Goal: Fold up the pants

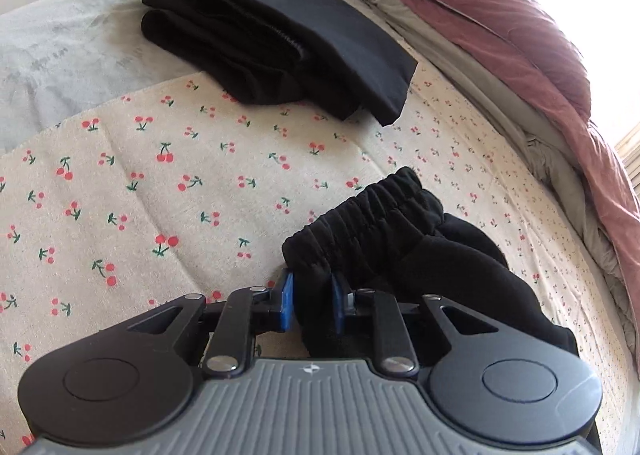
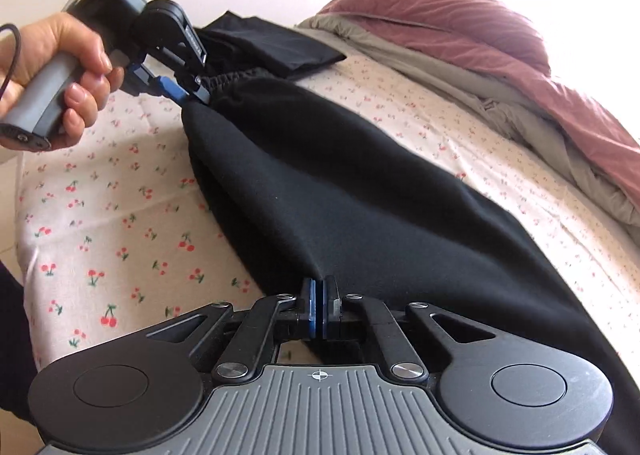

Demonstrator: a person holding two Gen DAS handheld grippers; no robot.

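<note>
Black pants stretch across the cherry-print sheet between both grippers. In the right wrist view my right gripper has its blue pads pressed together on a pinch of the pant fabric near the bottom of the frame. At the upper left a person's hand holds my left gripper, which grips the elastic waistband end. In the left wrist view that left gripper is shut on the bunched waistband, with black cloth filling the gap between its blue pads.
A stack of folded black garments lies at the far side of the sheet. A pink quilt with grey lining is heaped along the right. A pale grey blanket covers the far left.
</note>
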